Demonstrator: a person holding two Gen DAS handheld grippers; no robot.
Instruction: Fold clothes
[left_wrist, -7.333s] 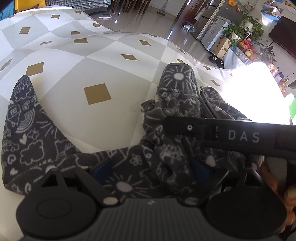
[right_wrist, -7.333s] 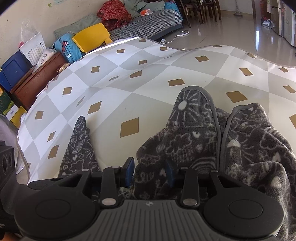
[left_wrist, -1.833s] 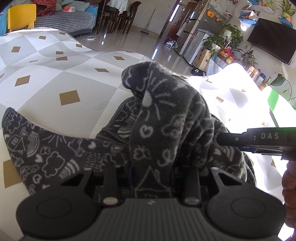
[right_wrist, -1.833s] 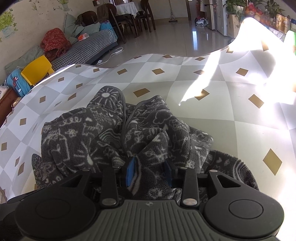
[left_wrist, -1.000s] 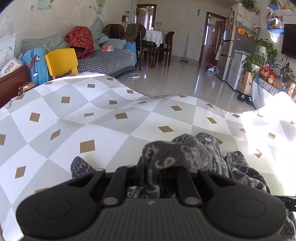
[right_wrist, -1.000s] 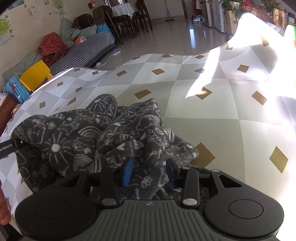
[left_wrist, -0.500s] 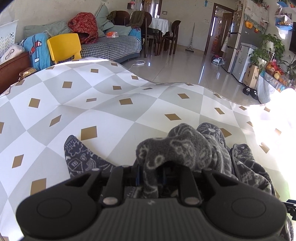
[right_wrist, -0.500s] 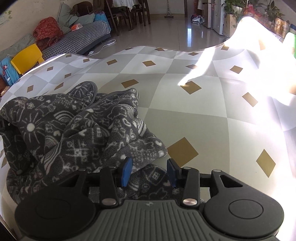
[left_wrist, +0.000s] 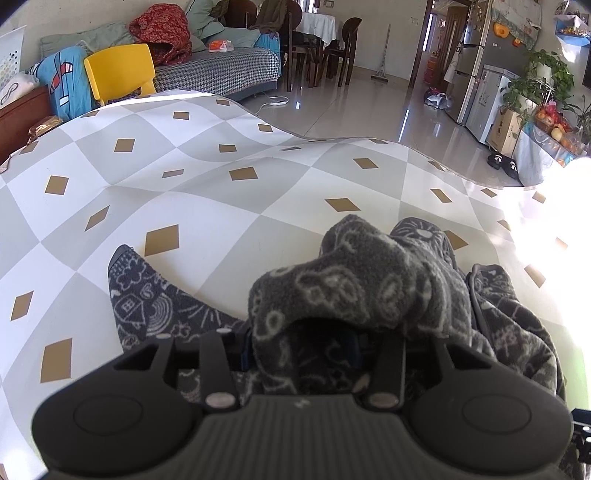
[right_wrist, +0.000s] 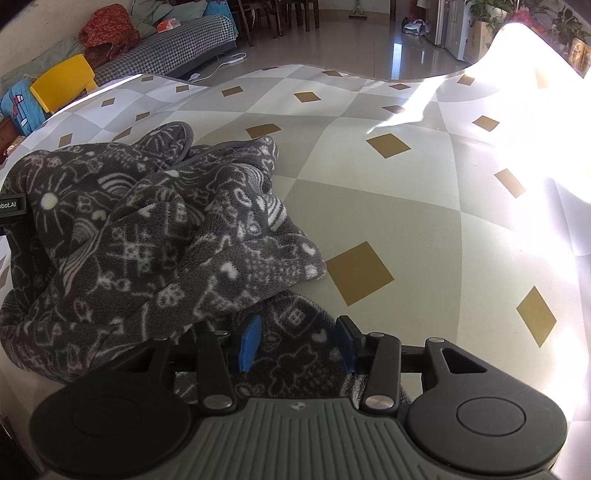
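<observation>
Grey fleece, printed all over with white doodles, lies bunched on my desk (left_wrist: 207, 206), whose cover is checked in white and grey with gold diamonds. My left gripper (left_wrist: 301, 345) sits buried in the fleece garment (left_wrist: 354, 280): a thick fold rises from between the fingers and droops over them, hiding both blue pads, so I cannot tell whether that hand is clenched or released. One flat end of the cloth stretches out to the left across the desk, while the rest is heaped to the right of the fingers. My right gripper (right_wrist: 297, 345) is released, its blue fingers (right_wrist: 249, 341) spread apart with a low flap of the same garment (right_wrist: 147, 229) lying beneath and between them, not pinched. The main heap sits to the left of these fingers and just beyond them, its edge overhanging the left pad. Strong sunlight washes out the desk's right side. A yellow chair (left_wrist: 120, 72) stands beyond the far edge.
</observation>
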